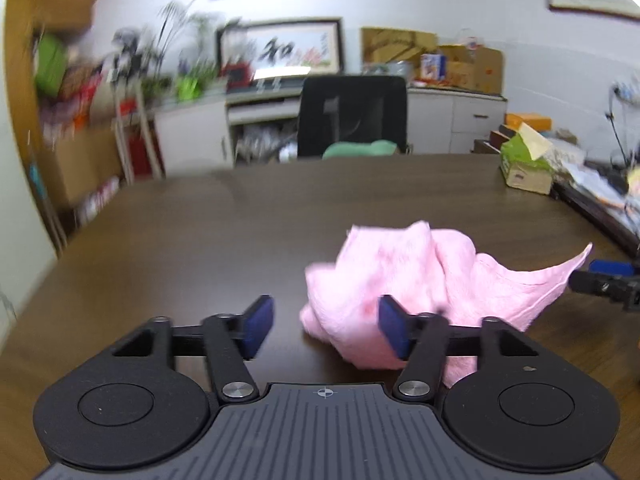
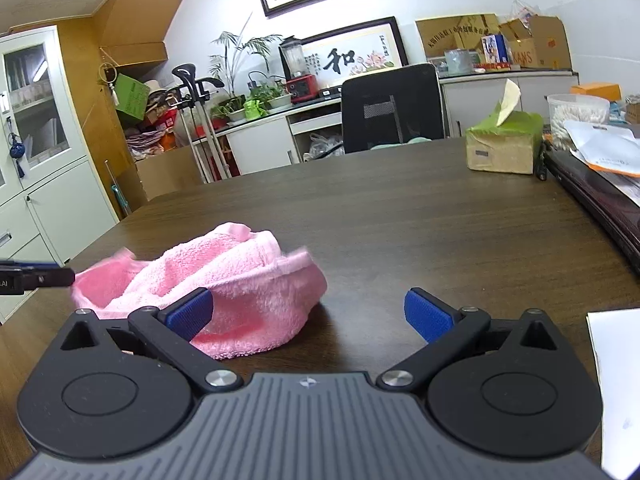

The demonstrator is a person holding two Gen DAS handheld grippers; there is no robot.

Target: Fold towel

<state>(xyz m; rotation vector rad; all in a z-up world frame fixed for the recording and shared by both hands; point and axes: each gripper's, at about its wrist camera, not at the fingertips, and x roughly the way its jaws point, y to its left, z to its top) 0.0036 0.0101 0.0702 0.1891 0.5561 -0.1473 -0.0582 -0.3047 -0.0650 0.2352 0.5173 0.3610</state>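
— Left wrist view first: what's nearest?

— The left gripper (image 1: 326, 326), blue pads spread with bare table (image 1: 200, 240) between them, pinching nothing. Just beyond its right pad sits the pink towel (image 1: 420, 280), a crumpled heap (fluffy terry, one thin corner flaring rightward toward the other gripper's dark tip at the frame edge).

— And the right wrist view?

— The right gripper (image 2: 308, 316) stands wide apart, empty too. The towel (image 2: 224, 280) lies bunched on the table (image 2: 440, 240) ahead-left, behind the left pad; whether the pad touches it, I can't quite tell.
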